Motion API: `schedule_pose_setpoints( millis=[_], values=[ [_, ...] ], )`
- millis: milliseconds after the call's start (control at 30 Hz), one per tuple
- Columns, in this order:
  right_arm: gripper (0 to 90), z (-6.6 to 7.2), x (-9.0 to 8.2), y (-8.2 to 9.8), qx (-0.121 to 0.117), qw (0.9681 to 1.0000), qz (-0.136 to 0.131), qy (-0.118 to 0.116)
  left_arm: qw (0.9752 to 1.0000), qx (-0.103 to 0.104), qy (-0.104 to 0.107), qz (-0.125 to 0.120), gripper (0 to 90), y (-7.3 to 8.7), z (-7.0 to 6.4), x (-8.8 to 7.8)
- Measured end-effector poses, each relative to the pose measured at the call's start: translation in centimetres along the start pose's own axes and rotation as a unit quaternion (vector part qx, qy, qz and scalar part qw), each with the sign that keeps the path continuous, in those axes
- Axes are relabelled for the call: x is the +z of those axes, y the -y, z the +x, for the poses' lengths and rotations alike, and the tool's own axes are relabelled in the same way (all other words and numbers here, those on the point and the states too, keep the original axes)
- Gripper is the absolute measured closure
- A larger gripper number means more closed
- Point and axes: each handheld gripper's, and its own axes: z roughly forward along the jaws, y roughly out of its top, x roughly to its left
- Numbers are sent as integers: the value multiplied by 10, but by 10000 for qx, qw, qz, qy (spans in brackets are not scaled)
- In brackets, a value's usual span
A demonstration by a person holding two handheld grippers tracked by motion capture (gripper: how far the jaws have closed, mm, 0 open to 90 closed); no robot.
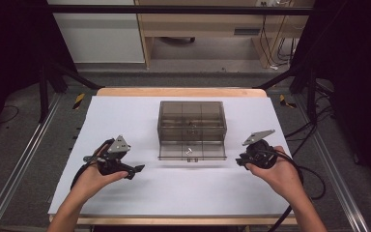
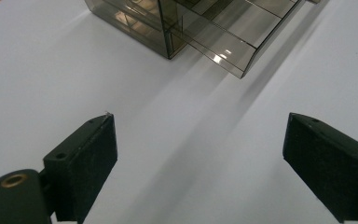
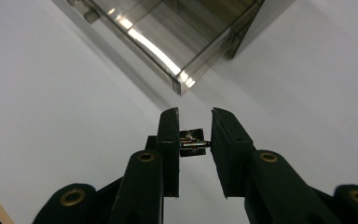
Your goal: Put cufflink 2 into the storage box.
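Smoky clear plastic forms the one drawer box point(image 1: 192, 126) at the middle of the white desk point(image 1: 125, 193), its bottom drawer point(image 1: 192, 151) pulled out toward six o'clock. The left gripper point(image 1: 136, 170) sits at eight o'clock from the box in the person's left hand point(image 1: 94, 179), pointing toward three o'clock, jaws spread wide with nothing between them. The right gripper point(image 3: 193, 126) sits at four o'clock in the right hand point(image 1: 278, 174), aimed at the drawer's near corner. Its jaws are narrow, pinching one small shiny metal part point(image 3: 193, 143), brass and silver in colour, held above the desk just short of the drawer.
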Motion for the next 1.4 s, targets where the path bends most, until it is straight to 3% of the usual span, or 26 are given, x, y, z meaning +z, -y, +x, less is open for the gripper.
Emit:
schedule_pose_setpoints(
  millis=[267, 767, 1400],
  values=[
    [735, 3, -2, -33, -138, 9998, -119, 33, 10000, -13, 3, 13, 96, 1, 1, 0],
    [735, 19, 20, -82, -374, 9990, -240, -89, 10000, -54, -11, 28, 96, 4, 3, 0],
    [735, 39, 52, -111, -552, 9981, -151, -223, 10000, -48, -10, 23, 96, 5, 3, 0]
  ],
)
